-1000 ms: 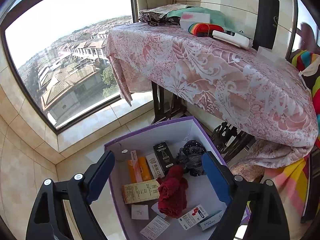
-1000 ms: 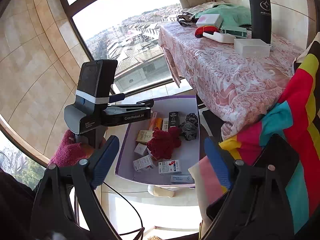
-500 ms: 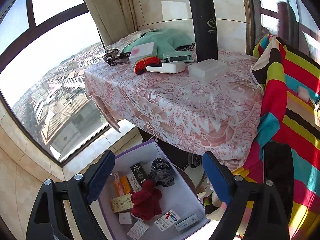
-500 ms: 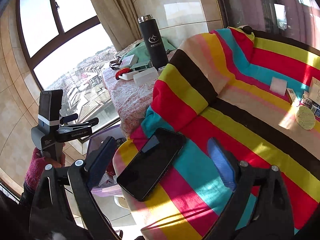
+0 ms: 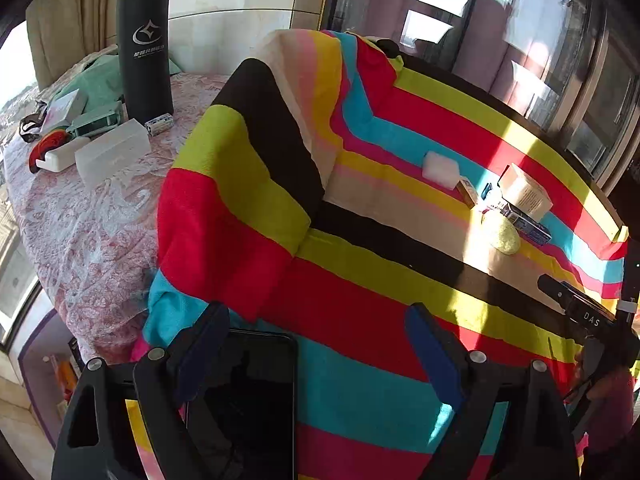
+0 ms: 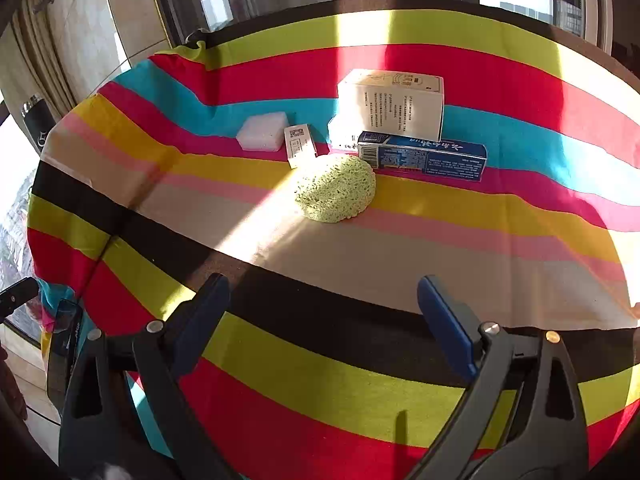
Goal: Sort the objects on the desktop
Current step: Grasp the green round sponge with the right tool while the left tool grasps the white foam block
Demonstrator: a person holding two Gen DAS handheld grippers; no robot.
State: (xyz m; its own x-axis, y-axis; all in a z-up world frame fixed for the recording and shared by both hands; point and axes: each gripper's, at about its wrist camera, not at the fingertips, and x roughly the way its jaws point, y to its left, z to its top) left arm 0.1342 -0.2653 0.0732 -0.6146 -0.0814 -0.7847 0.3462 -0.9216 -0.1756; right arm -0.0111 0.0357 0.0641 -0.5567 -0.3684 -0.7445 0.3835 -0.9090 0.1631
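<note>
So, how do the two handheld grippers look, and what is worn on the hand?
Both the left gripper and the right gripper have black plastic frames with silver screws and blue finger pads. The hand seems to wear a dark pink knitted glove.

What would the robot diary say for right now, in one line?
left gripper: open, empty, above phone | right gripper: open, empty, jaws just opened wider | ahead: green sponge, blue box on striped cloth
</note>
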